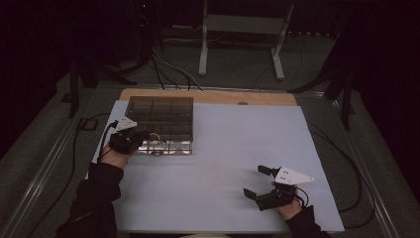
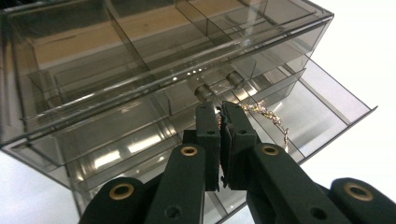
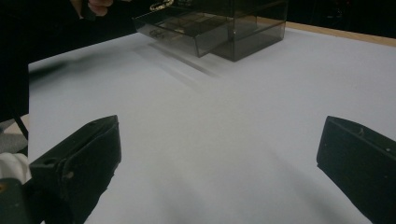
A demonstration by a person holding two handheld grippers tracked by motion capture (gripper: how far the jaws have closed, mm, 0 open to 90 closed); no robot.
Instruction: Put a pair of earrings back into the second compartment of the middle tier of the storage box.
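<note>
A: Chain (image 2: 264,112), gold, upper middle of the left gripper view, draped over the open drawer (image 2: 327,105). One end pinched in the left gripper (image 2: 219,109), jaws pressed nearly together on it.

B: Drawer belonging to?

A: Smoked clear box (image 1: 161,116), upper left of the high view, on the white sheet (image 1: 223,148). Left gripper (image 1: 130,140) right at its front.

B: Right gripper (image 1: 261,182)?

A: Lower right of the high view, jaws spread wide, nothing between, well apart from box.

B: Risks?

A: Likely snagging chain on drawer divider or knobs (image 2: 203,92) if dragged sideways. Thin pinch, could slip out. Tugging could shift the light box.
</note>
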